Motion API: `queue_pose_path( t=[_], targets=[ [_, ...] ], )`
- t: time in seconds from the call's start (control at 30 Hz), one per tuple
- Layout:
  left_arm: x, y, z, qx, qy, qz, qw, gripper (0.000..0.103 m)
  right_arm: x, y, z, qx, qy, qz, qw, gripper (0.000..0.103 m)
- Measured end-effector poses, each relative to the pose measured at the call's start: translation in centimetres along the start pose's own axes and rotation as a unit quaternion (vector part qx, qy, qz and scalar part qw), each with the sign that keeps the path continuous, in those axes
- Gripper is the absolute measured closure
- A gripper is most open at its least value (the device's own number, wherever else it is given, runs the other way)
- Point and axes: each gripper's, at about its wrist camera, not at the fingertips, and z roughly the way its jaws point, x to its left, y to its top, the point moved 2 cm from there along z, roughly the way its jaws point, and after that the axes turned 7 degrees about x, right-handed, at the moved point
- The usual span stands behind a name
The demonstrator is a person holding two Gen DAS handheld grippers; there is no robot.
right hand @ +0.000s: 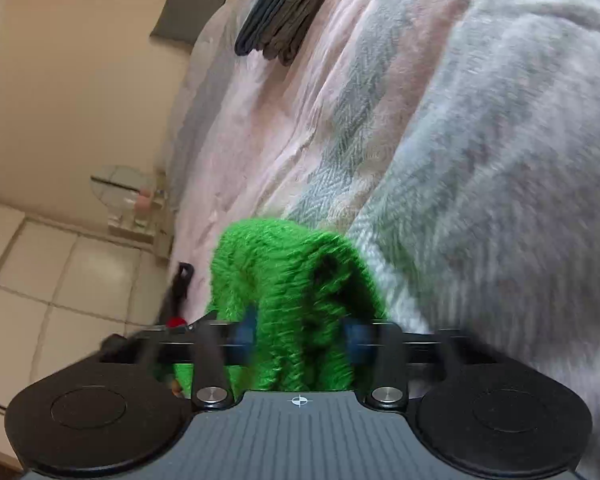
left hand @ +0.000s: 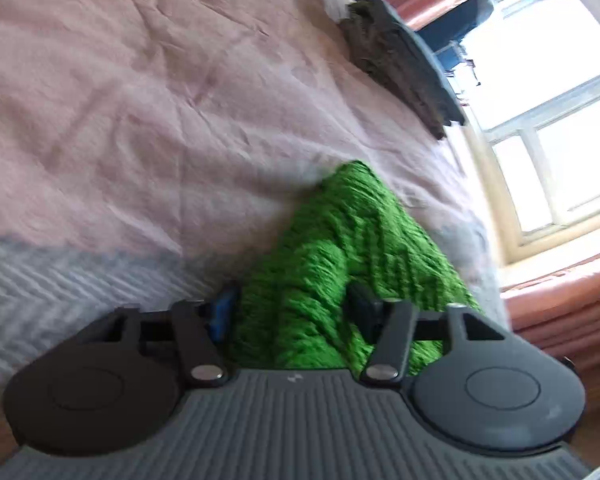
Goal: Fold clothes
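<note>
A bright green fuzzy knit garment (left hand: 340,248) trails from my left gripper (left hand: 293,311) down onto the pink bedspread (left hand: 140,100). The bunched cloth fills the gap between the blue-padded finger (left hand: 222,312) and the black finger (left hand: 362,308), which are shut on it. In the right wrist view the same green garment (right hand: 284,272) hangs bunched over the bed's edge. My right gripper (right hand: 300,334) is shut on a thick fold of it. Both views are motion-blurred.
A stack of folded dark clothes (left hand: 400,60) (right hand: 284,12) lies at the far side of the bed. A grey herringbone blanket (right hand: 500,160) covers part of it. A window (left hand: 560,140), a glass side table (right hand: 120,192) and a tiled floor (right hand: 60,280) border the bed.
</note>
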Motion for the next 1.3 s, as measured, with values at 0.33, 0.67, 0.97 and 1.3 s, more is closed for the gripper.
queue_pose_path(
  t=[0.33, 0.67, 0.97, 1.3],
  targets=[
    [-3.4, -4.3, -3.7, -0.118, -0.06, 0.016, 0.9911, 0.076, 7.3, 10.7, 0.4, -0.016, -0.039, -0.203, 0.978, 0.073],
    [-2.9, -5.0, -4.9, -0.165, 0.002, -0.057, 0.9846, 0.071, -0.2, 8.1, -3.8, -0.046, -0.001, -0.049, 0.998, 0.046],
    [-4.8, -12.2, -6.6, -0.205, -0.057, -0.176, 0.9611, 0.05, -0.7, 3.7, -4.6, -0.033, 0.053, -0.003, 0.998, 0.046],
    [-4.7, -9.5, -2.8, -0.186, -0.037, -0.191, 0.963, 0.07, -2.1, 6.0, -0.2, -0.05, 0.036, 0.051, 0.997, 0.065]
  ],
)
